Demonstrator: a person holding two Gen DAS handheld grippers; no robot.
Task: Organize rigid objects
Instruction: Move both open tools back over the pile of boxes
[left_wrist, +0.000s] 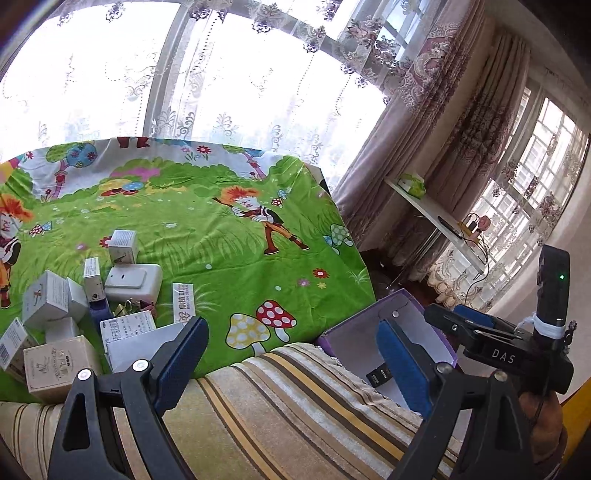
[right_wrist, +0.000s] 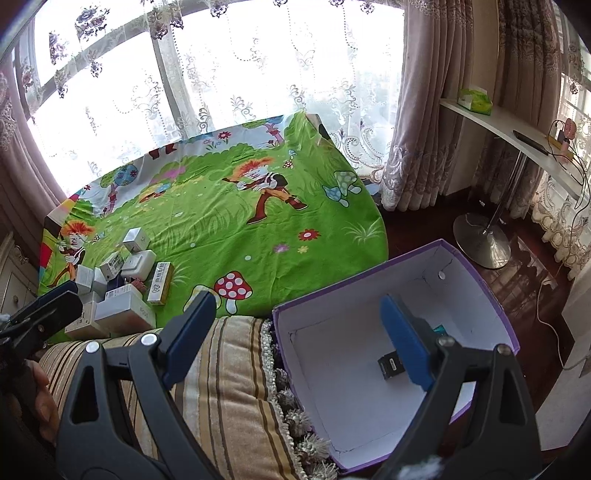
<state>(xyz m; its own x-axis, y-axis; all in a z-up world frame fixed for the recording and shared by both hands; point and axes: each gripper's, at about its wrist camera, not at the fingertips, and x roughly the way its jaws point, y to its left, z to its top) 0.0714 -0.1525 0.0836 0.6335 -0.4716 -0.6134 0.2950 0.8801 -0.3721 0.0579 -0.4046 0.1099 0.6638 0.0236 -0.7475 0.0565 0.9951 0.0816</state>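
Black item (right_wrist: 389, 365) in purple box (right_wrist: 476, 273), under right hand-held gripper (right_wrist: 303, 332) (jaws apart)

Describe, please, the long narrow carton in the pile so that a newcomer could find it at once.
Start at the green cartoon sheet and go to the cluster of small boxes at its near left corner. The long narrow carton lies on that cluster's right edge, nearest the red mushroom print; unlike its squarer white neighbours, it is slim, with a yellowish side.
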